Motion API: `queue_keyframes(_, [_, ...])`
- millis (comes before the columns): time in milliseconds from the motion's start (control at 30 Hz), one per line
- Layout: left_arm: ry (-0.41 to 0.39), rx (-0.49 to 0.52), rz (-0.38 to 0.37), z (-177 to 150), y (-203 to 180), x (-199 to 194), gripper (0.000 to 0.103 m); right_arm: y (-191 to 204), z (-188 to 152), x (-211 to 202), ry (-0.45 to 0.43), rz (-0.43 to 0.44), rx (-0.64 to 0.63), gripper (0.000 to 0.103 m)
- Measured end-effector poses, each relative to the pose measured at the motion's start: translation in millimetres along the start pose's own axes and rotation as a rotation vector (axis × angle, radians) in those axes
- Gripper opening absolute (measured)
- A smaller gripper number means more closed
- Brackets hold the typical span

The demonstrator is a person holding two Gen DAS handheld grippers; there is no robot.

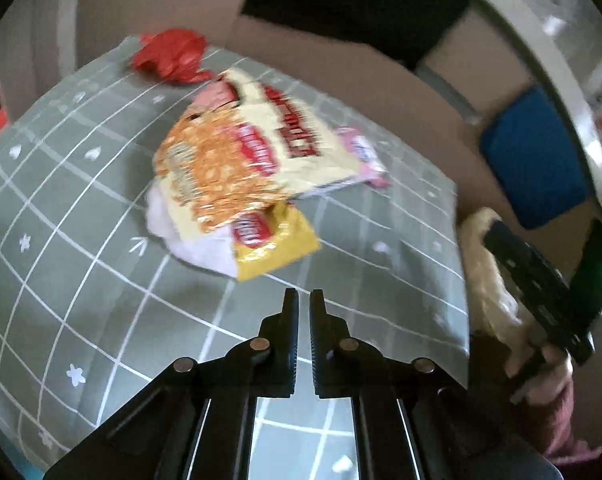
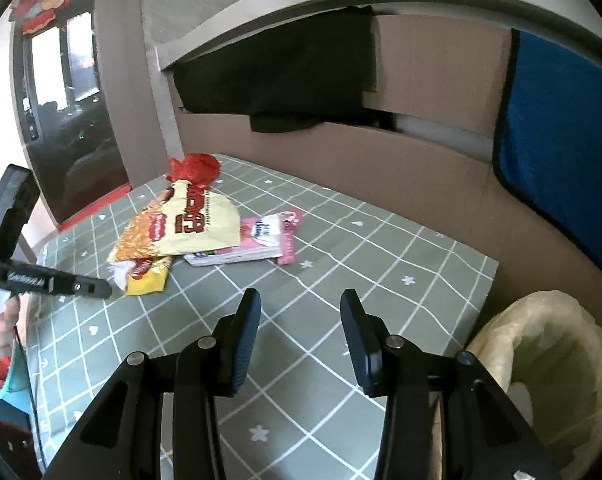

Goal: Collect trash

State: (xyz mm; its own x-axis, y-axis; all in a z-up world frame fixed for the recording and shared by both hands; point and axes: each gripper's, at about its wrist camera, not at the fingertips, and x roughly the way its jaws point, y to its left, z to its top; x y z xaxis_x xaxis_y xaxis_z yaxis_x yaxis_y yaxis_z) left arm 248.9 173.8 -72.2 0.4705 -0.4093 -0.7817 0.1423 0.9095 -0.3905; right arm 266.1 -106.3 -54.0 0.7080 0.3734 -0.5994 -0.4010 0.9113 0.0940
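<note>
A pile of trash lies on the green checked tablecloth [image 1: 81,300]: a cream and orange snack bag [image 1: 237,148], a yellow wrapper [image 1: 277,244], white tissue [image 1: 197,244], a pink packet [image 1: 365,152] and a crumpled red wrapper [image 1: 169,54]. My left gripper [image 1: 304,300] is shut and empty, just short of the yellow wrapper. In the right wrist view the snack bag [image 2: 181,224], yellow wrapper [image 2: 147,276], pink packet [image 2: 269,236] and red wrapper [image 2: 195,168] lie ahead to the left. My right gripper [image 2: 301,300] is open and empty above the cloth [image 2: 321,360]. The left gripper [image 2: 97,286] shows at the pile's edge.
A bin lined with a pale bag [image 2: 549,360] stands off the table's right edge; it also shows in the left wrist view [image 1: 485,264]. Brown cardboard [image 2: 381,160] backs the table, with a black cloth [image 2: 285,72] and a blue cloth [image 2: 561,120] hanging over it.
</note>
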Motion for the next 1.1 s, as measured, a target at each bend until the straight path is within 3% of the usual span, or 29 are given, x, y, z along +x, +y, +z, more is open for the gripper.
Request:
queue_keyframes(100, [-0.08, 0.041, 0.017, 16, -1, -11, 0.014, 6, 0, 0, -0.003, 0.007, -0.01, 0.04])
queue_keyframes(167, [-0.169, 0.055, 0.042, 31, 6, -18, 0.028, 9, -1, 0, -0.001, 0.009, -0.014, 0.04])
queue_keyframes(200, [-0.211, 0.055, 0.055, 41, 11, -19, 0.04, 10, -1, 1, 0.0, 0.011, -0.016, 0.04])
queue_keyframes(233, [-0.24, 0.051, 0.062, 51, 17, -17, 0.043, 11, -2, 1, 0.0, 0.014, -0.018, 0.04])
queue_keyframes(367, [-0.34, 0.019, 0.163, 100, 44, -7, 0.043, 15, -4, 3, 0.011, 0.016, -0.03, 0.04])
queue_keyframes(533, [-0.421, -0.1, 0.275, 166, 81, 15, 0.047, 13, -5, 8, 0.03, 0.009, -0.031, 0.04])
queue_keyframes(700, [-0.395, -0.197, 0.341, 229, 122, 48, 0.05, 12, -6, 15, 0.056, -0.018, -0.063, 0.04])
queue_keyframes(833, [-0.294, -0.287, 0.351, 253, 152, 79, 0.052, 6, -10, 20, 0.071, -0.033, -0.088, 0.04])
queue_keyframes(967, [-0.247, -0.311, 0.237, 242, 157, 90, 0.053, -11, -11, 31, 0.098, -0.018, -0.02, 0.04])
queue_keyframes(1100, [-0.16, -0.198, 0.127, 217, 133, 85, 0.043, -20, -12, 32, 0.088, 0.004, 0.035, 0.04])
